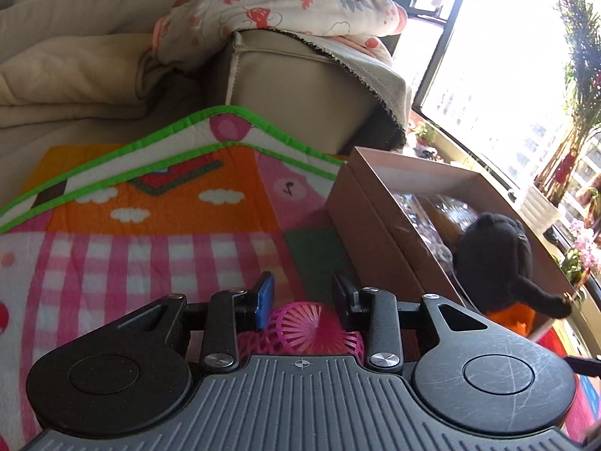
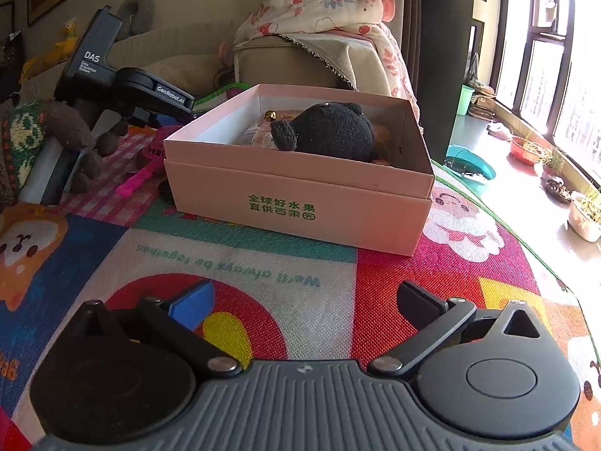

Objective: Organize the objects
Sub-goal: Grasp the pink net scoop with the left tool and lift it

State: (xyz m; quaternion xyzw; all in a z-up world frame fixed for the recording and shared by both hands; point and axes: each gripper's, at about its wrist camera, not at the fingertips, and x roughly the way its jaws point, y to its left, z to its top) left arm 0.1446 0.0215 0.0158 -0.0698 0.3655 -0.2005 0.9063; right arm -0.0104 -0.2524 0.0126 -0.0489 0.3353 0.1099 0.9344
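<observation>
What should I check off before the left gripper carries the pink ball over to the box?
1. Pink lattice ball sits between the left gripper fingers: ok.
2. Pads pressing firmly on the ball: cannot tell, the contact is hidden below the fingers.
3. Pink box is open on top, no lid in the way: ok.
4. Free room inside the box: cannot tell, the black plush toy and wrapped items fill the part that shows.
5. Right gripper is open, holds nothing and stays short of the box: ok.
</observation>
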